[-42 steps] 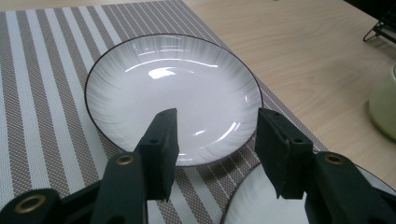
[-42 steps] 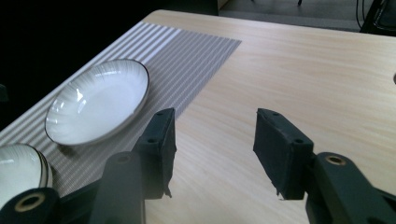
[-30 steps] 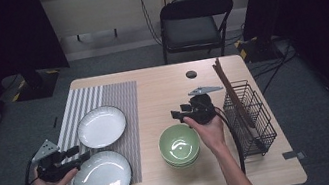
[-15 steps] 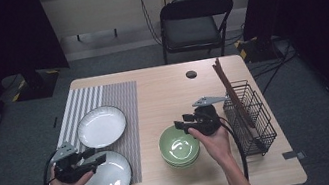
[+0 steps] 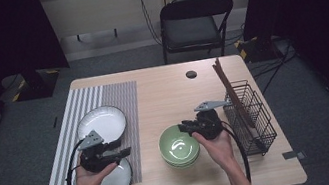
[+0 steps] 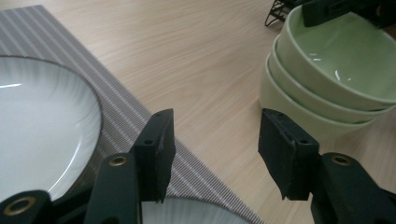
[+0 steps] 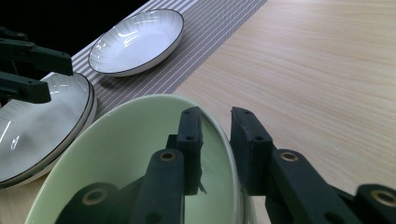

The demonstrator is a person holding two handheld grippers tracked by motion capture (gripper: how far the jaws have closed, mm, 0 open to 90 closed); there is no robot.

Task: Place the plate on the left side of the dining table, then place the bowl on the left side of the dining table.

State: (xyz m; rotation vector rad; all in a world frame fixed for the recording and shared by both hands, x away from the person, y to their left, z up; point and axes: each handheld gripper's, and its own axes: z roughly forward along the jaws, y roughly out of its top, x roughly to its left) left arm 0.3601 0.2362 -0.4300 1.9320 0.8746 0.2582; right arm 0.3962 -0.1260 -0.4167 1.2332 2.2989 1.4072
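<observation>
Green bowls (image 5: 179,146) stacked mid-table, beside rack (image 5: 253,118). Right gripper (image 7: 215,140) jaws just closing, straddling top bowl's rim (one inside, one outside; contact unclear). Left gripper (image 6: 215,154) jaws apart, empty, over plate (image 5: 111,182) on mat (image 5: 103,102).

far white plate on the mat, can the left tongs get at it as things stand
Probably yes: the left tongs stand open with nothing between them, just beside the far white plate, and nothing lies between the two.

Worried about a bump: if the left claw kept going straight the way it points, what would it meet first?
Probably the stack of green bowls. The left claw, open and holding nothing, points across bare table toward the stack's lower side, slightly off centre, so depth is uncertain.
</observation>
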